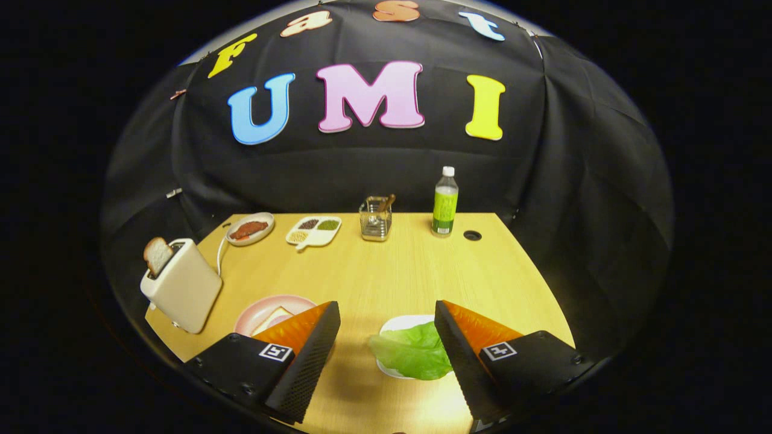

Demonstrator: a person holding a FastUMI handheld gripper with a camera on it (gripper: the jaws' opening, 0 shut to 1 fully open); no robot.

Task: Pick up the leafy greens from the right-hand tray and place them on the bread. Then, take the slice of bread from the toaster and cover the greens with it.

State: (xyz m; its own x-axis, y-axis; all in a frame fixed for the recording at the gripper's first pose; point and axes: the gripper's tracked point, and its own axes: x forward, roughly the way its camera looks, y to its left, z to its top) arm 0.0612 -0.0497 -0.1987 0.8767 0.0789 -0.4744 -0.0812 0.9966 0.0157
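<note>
The gripper [386, 316] is hanging wide open over the table [386, 265], holding nothing. The leafy greens [413, 352] are lying on their tray [401, 323] between its fingers, touching the right one. The bread [272, 317] is sitting behind the left finger, with the toaster [181, 286] farther left.

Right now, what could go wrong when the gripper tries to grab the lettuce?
The open gripper hangs above the table with nothing held. The lettuce leaf sits beside the right finger, not centred between the fingers, so closing now would probably miss it. The leaf also overhangs its white plate, so a nudge might slide it off. Later, the tall toaster could tip when the bread slice is pulled.
</note>
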